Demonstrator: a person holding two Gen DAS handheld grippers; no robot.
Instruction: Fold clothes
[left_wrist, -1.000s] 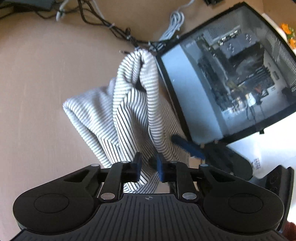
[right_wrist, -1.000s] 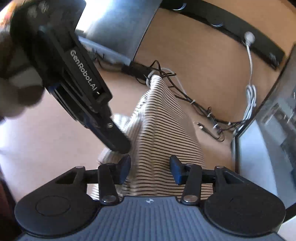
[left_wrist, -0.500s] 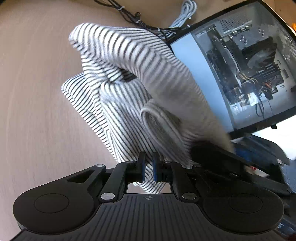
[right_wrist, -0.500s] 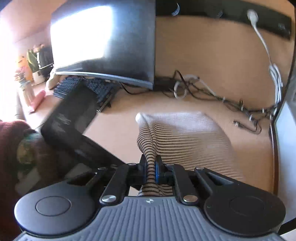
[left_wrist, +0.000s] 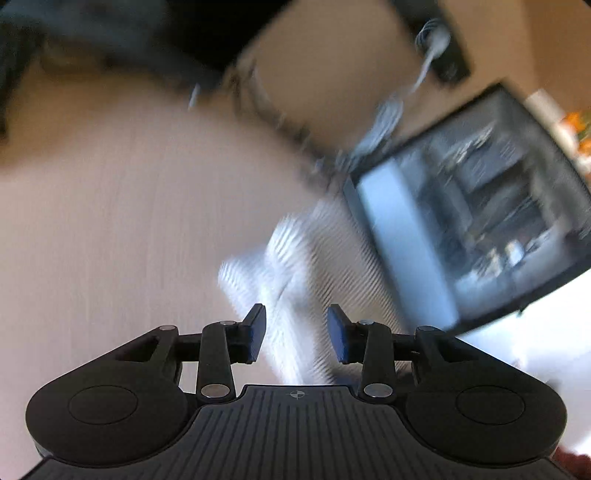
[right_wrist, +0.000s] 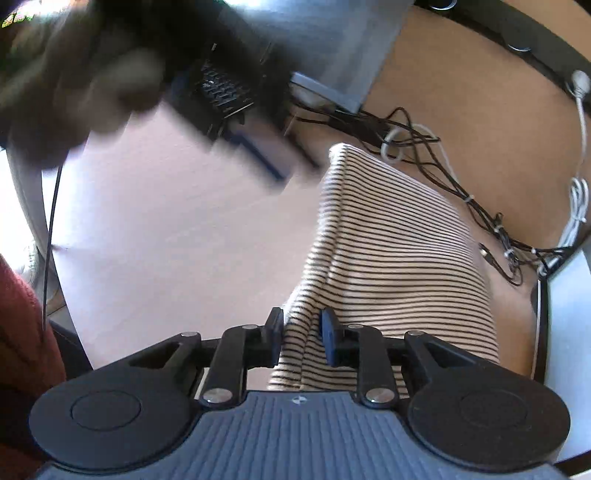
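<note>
Striped garment (right_wrist: 399, 258) folded on bench (right_wrist: 177, 229), long axis running ahead from right tool (right_wrist: 302, 332). Right tool jaws opening, fold edge between pads, released. Left tool (left_wrist: 296, 330) opening, empty, garment just ahead; right nearer.

We see a pale wooden desk (right_wrist: 177, 236) in bright daylight. Behind it stands a dark monitor (right_wrist: 332, 40); tangled cables (right_wrist: 424, 147) trail to the monitor's right toward a glass-sided computer case (left_wrist: 480, 206).

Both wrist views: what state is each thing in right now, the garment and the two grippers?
Striped garment: bunched in a folded heap on the desk, one fold between the right gripper's fingers.
Left gripper: jaws opening, nothing clamped; view blurred.
Right gripper: jaws opening, cloth between them, no longer pinched.
Computer case: upright beside the garment.
</note>
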